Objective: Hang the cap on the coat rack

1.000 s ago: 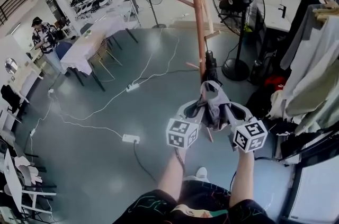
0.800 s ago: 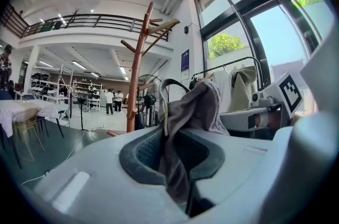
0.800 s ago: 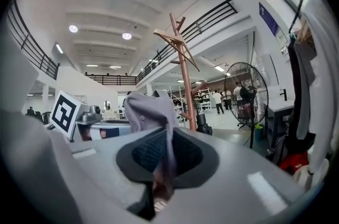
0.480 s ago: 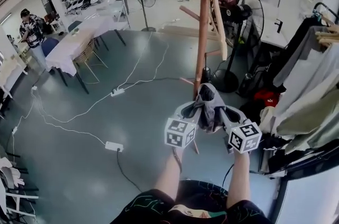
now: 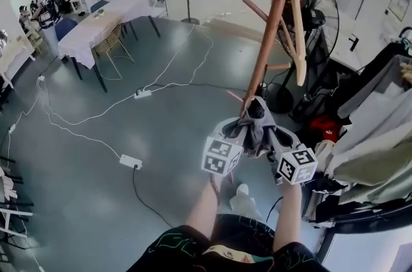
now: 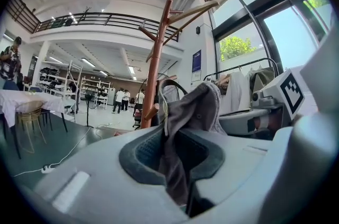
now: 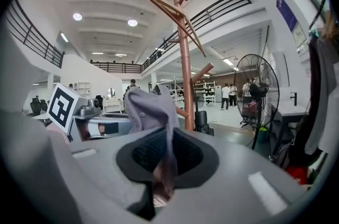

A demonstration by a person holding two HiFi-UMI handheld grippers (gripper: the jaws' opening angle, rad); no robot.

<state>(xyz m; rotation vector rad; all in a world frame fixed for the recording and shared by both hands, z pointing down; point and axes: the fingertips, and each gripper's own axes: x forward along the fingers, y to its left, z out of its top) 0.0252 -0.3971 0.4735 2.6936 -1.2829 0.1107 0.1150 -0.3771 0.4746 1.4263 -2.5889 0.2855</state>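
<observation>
Closer now than a second ago, the reddish-brown wooden coat rack [image 5: 273, 20] fills more of the head view, its pole rising from just behind the grippers to the top edge, while the grippers and their load sit in the same part of the frame. The bunched grey fabric cap [image 5: 255, 126] hangs between the left gripper [image 5: 237, 132] and the right gripper [image 5: 275, 136]. Each has its jaws closed on a fold of the cloth: one edge is pinched in the left gripper view [image 6: 177, 164] and the other in the right gripper view [image 7: 159, 167].

The cap's long axis runs left to right between the two grips, and its loose crown [image 6: 198, 106] bulges up and forward towards the pole. The rack [image 7: 184, 59] stands straight ahead of both grippers, neither clearly nearer. Its angled upper pegs [image 6: 190, 8] are well above the cap, so the coming move looks like a lift up and forward.
</observation>
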